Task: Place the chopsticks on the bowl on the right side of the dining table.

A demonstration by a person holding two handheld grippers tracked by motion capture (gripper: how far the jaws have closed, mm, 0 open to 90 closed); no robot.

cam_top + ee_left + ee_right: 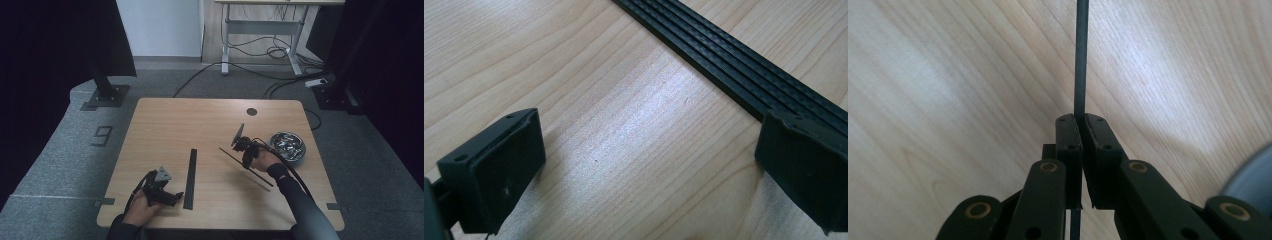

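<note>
A long flat black ribbed strip (190, 177) lies on the wooden table (210, 120), running from near to far. My left gripper (172, 196) rests low at the strip's near end, open, one jaw just over the strip (734, 75) and bare wood between the jaws (644, 165). To the right, my right gripper (247, 162) is shut on a thin black rod (260, 177), held a little above the table and slanting from upper left to lower right. In the right gripper view the rod (1081, 60) runs straight up from the closed gripper (1080, 120).
A shiny metal bowl (287, 146) with small metal parts stands at the table's right edge, close to my right hand; its rim (1253, 180) shows in the right gripper view. A round cable hole (251, 111) is at the far side. Stands and cables sit on the floor beyond.
</note>
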